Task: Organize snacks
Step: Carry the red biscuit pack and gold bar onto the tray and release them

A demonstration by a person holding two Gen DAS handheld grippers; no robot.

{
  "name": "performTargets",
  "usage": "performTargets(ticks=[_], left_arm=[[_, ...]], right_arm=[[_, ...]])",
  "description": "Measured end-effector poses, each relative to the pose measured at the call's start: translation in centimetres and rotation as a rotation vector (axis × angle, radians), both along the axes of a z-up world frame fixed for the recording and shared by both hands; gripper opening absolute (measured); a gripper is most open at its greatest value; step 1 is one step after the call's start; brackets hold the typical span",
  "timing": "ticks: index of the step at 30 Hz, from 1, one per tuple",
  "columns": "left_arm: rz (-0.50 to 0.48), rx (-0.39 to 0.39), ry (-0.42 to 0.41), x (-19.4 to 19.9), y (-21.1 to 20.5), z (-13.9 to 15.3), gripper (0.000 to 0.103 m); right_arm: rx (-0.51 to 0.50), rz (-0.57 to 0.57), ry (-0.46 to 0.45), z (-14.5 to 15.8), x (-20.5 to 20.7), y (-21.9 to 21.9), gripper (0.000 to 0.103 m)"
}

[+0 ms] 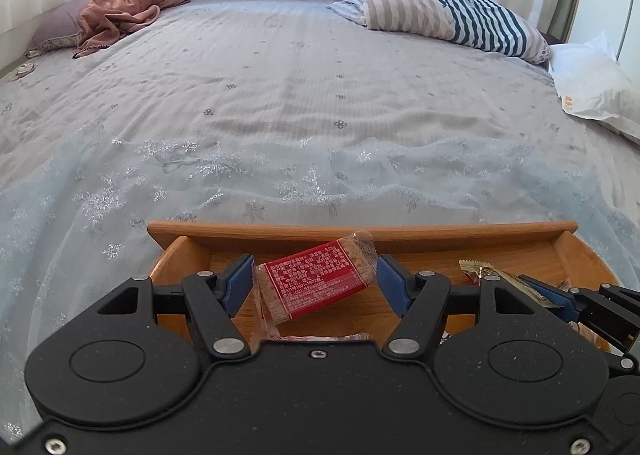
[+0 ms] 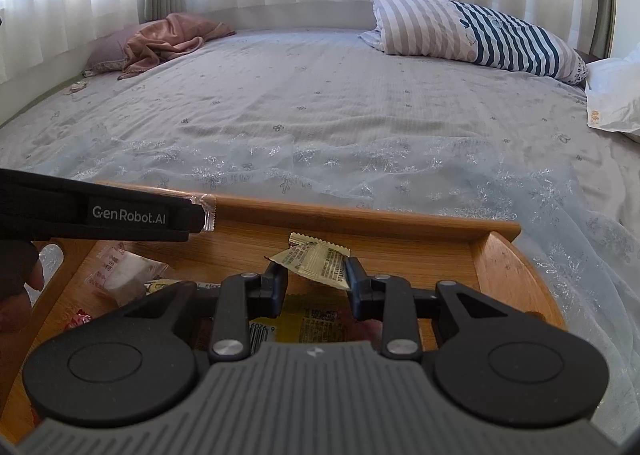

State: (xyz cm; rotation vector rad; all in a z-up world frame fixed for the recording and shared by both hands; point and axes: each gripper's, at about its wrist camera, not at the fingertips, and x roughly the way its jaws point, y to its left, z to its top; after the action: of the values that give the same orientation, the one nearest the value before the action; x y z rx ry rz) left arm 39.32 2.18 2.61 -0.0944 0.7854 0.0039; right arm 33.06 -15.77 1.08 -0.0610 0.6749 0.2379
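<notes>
A wide bed (image 1: 320, 103) under curtained windows carries a wooden tray (image 1: 360, 233) at its near edge. The left claw (image 1: 314, 279) grips a red-labelled snack bar (image 1: 316, 281) by its crinkly wrapper ends over the tray; it looks light and fairly stiff, best held across the wrapped body. The right claw (image 2: 316, 275), narrowed, pinches a thin yellow sachet (image 2: 316, 261), probably limp and slippery. Both claws tilt downward toward the tray.
</notes>
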Motion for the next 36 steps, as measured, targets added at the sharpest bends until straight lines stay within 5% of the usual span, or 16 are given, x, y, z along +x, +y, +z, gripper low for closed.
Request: performTargets(ticks=[36], left_arm=[[0.004,0.021,0.032,-0.4,0.4,-0.9,0.065]], right_arm=[[-0.018,0.001,0.084,0.0,2.2,0.6,0.037]])
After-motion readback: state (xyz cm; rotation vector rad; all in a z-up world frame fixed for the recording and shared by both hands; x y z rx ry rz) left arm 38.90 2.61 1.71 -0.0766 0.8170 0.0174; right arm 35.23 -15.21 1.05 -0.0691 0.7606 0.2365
